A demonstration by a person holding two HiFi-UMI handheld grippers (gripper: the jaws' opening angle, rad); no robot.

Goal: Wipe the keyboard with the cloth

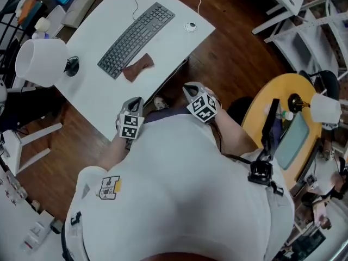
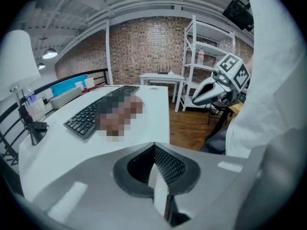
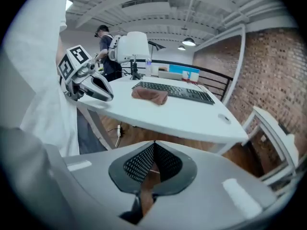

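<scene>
cloth (image 2: 120,114): blurred over | lamp (image 2: 19,61): cut by left edge

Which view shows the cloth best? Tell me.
Head view: the cloth lies whole, seen from above, beside the keyboard. The right gripper view shows it low and side-on; in the left gripper view a mosaic patch covers it.

A black keyboard (image 1: 136,38) lies slantwise across the white bench (image 1: 174,45). A crumpled brown cloth (image 1: 138,67) touches its near long edge, toward the left end. A small round object (image 1: 190,26) sits by the bench's right corner, and a white lamp shade (image 1: 41,61) stands over the left corner. The left gripper (image 1: 134,103) and right gripper (image 1: 191,89) hang off the near edge above the wooden floor (image 1: 223,64), close against the person's white shirt (image 1: 179,184).
</scene>
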